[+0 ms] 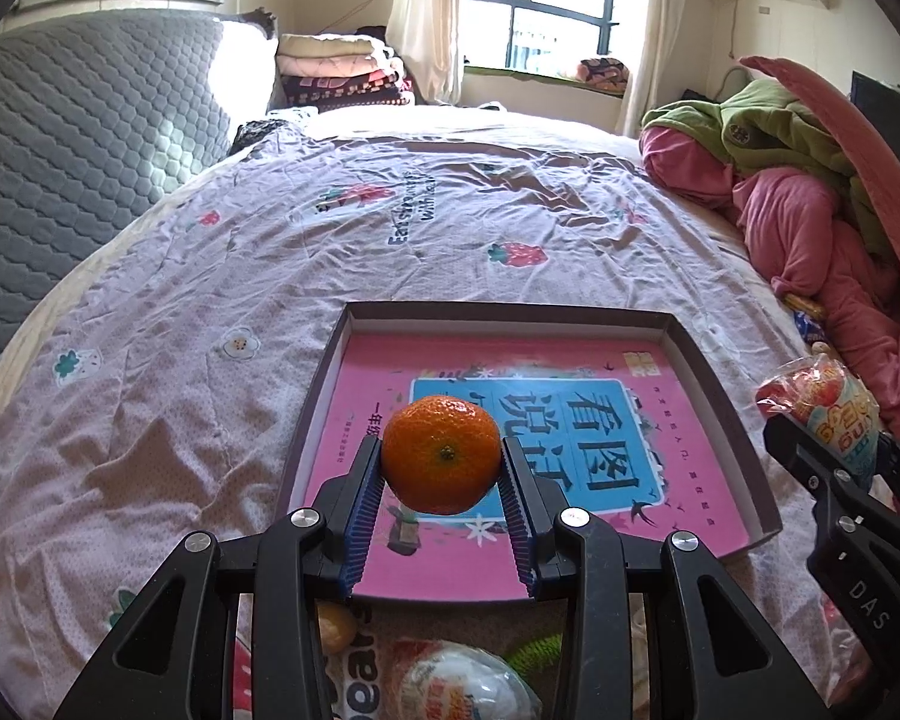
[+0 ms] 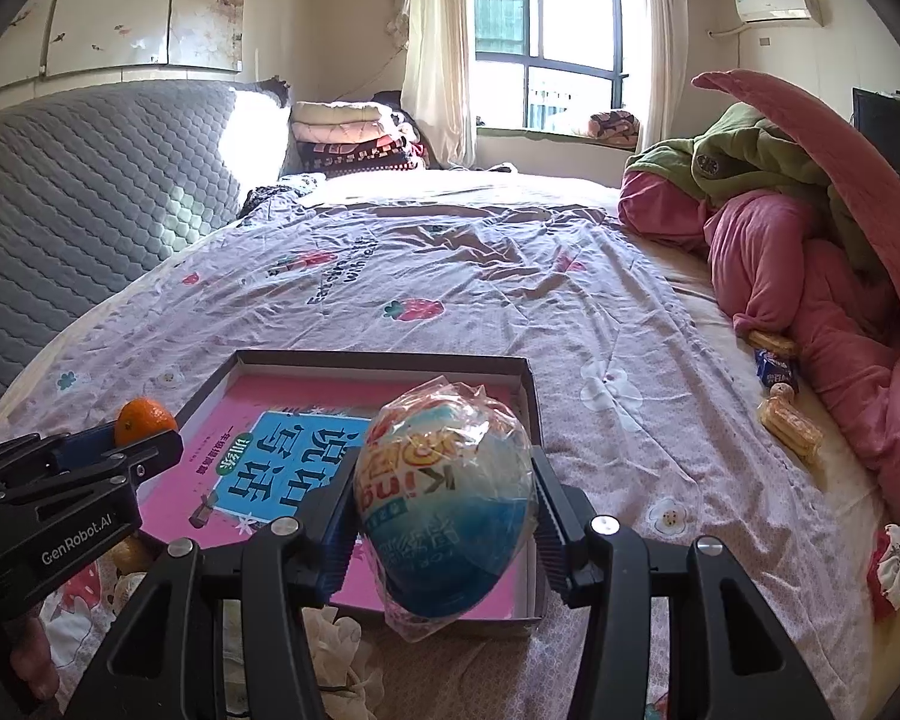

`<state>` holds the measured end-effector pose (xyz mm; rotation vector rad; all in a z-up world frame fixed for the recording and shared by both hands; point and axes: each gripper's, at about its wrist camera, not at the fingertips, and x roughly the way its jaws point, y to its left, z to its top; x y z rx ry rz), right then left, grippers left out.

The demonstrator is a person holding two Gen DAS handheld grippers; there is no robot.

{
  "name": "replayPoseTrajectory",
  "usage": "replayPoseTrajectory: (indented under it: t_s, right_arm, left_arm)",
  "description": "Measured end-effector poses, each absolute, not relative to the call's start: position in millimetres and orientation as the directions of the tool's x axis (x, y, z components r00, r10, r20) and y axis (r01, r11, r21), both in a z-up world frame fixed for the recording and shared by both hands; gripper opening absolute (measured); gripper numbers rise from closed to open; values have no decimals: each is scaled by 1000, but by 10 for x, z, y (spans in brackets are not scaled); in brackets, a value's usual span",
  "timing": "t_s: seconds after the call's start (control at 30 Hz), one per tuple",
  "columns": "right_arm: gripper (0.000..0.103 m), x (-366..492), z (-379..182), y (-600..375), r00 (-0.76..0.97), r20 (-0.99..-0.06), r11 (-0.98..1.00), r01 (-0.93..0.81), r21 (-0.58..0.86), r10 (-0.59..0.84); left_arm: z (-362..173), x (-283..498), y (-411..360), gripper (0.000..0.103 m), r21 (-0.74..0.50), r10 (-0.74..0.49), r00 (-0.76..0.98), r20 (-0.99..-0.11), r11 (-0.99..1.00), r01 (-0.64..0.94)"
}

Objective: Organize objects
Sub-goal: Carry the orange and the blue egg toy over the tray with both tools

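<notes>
Tangerine [image 1: 441,454] sits clamped in the left tongs [image 1: 442,468], held above the pink book [image 1: 570,450] lying in the shallow box [image 1: 744,438] on the bed [image 1: 210,276]. Right tongs [image 2: 444,516] grip a wrapped toy egg [image 2: 444,498] over the same box.

An orange tangerine [image 1: 441,453], a pink book [image 1: 534,438] with a blue panel in a dark-rimmed box [image 1: 723,414], a blue-and-white wrapped egg [image 2: 444,504], and a lilac bedspread [image 1: 390,228] printed with strawberries and flowers.
</notes>
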<state>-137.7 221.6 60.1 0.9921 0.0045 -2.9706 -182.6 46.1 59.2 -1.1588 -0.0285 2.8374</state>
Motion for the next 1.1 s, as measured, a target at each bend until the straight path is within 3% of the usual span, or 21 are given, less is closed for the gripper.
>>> replayPoseTrajectory:
  t_s: [1.1]
  right_arm:
    - [51,-1849,16,2242,-697,-716,-999,-22,-25,33]
  left_arm:
    - [107,-2223,423,39,-27,40,-627,-778,-999,-29]
